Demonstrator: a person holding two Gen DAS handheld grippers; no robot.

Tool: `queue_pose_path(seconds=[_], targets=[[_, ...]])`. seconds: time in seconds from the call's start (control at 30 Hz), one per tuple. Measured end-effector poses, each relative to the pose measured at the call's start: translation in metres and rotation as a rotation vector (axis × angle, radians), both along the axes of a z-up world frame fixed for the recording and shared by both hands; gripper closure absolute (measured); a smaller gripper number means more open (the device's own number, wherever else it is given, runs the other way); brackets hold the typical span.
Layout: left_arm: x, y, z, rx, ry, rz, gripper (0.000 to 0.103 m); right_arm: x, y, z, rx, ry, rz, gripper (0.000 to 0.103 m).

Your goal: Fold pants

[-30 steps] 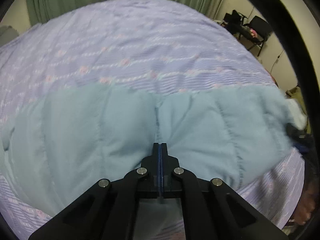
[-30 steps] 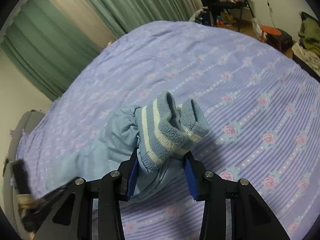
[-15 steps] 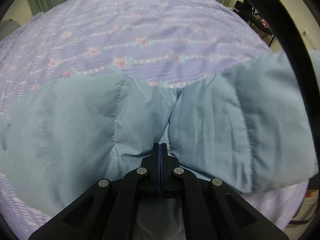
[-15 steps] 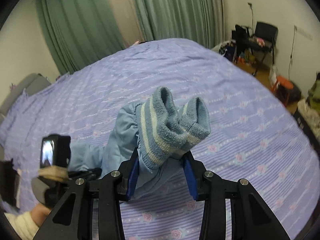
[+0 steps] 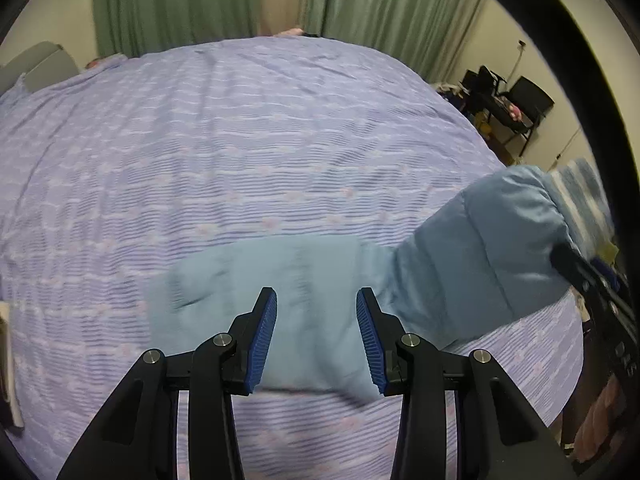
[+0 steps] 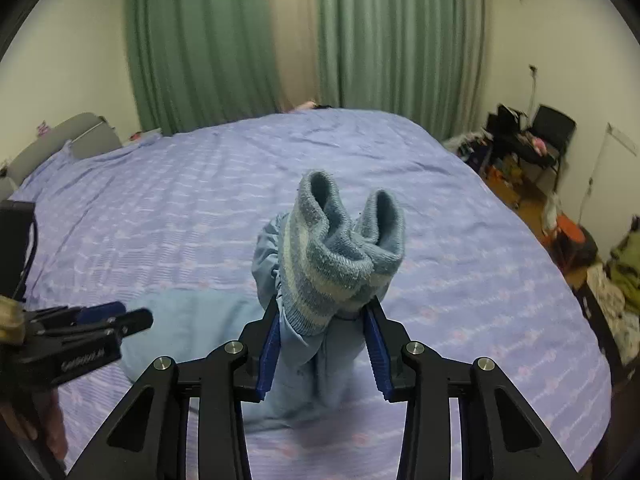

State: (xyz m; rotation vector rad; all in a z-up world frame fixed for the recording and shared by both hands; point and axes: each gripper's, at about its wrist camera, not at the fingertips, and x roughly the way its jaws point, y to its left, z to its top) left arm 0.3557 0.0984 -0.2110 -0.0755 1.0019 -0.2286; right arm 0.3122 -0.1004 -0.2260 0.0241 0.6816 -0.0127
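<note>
Hovering with left gripper [image 5: 316,336], jaws spread and empty, above pants [image 5: 304,292] lying on bed [image 5: 240,140]. Clamping striped cuffs [image 6: 336,256] in right gripper [image 6: 324,344], lifting legs. Risking cuffs slipping free, thick knit bunching unevenly between jaws.

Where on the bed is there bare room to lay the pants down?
Bare bedspread runs from the pants back to the green curtains, and on the right toward the chair. The near left is crowded: the left claw hovers there, and the right claw holds the striped cuffs.
</note>
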Motion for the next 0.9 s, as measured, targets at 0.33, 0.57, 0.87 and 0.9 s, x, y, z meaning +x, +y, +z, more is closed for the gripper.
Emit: queue_pose_path(seconds=[0.33, 0.57, 0.87, 0.9], targets=[[-0.019, 0.108, -0.014, -0.026, 0.004, 0.093, 0.063, 0.021, 0.130, -0.013, -0.126, -0.013, 0.139, 0.066], [-0.031, 0.159, -0.035, -0.026, 0.025, 0.161, 0.063, 0.029, 0.207, -0.052, -0.231, 0.033, 0.237, 0.067], [-0.036, 0.196, -0.055, -0.046, 0.037, 0.206, 0.063, 0.033, 0.250, -0.108, -0.278, 0.120, 0.399, 0.057], [-0.035, 0.195, -0.054, -0.057, 0.033, 0.201, 0.063, 0.033, 0.250, -0.110, -0.255, 0.128, 0.419, 0.054]])
